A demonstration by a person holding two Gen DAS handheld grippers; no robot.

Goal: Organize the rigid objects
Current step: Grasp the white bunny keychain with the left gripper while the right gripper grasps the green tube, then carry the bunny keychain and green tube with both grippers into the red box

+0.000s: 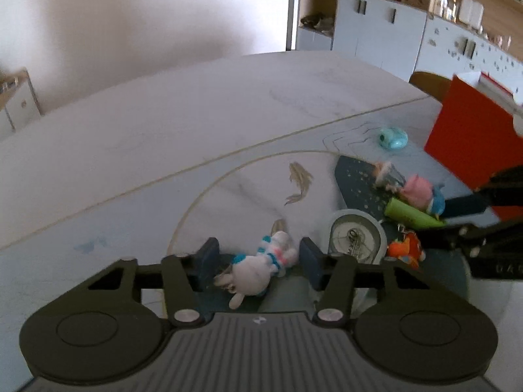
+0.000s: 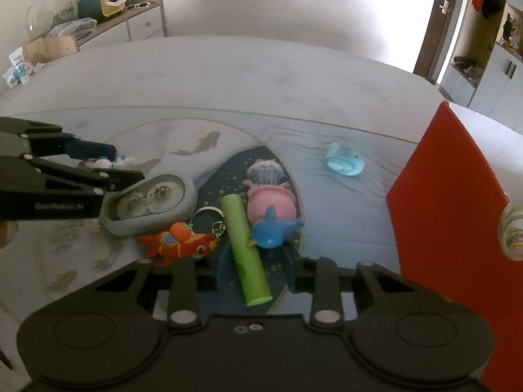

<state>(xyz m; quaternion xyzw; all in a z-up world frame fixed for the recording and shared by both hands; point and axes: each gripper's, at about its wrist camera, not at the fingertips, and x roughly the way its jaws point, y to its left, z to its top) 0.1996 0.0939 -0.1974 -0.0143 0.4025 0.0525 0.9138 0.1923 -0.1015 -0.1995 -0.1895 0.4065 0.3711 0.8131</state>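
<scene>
Left tongs [image 1: 258, 258] are bracketing a white bunny figurine [image 1: 258, 269] low in the frame, pads spread just beside it, not yet pinching. Right tongs [image 2: 255, 261] are straddling a green tube [image 2: 246, 251] and a blue shark toy [image 2: 273, 230]; we cannot tell whether they are gripping. We are judging little sorted: the orange fish keychain [image 2: 178, 243], pink figurine [image 2: 269, 201] and tape roll [image 2: 150, 204] are lying clustered on the counter [image 2: 228, 81] beside the red box [image 2: 451, 202].

wall [image 1: 147, 16] | white cabinets [image 1: 379, 29] | wooden sideboard [image 2: 137, 23] | door [image 2: 438, 16]
</scene>
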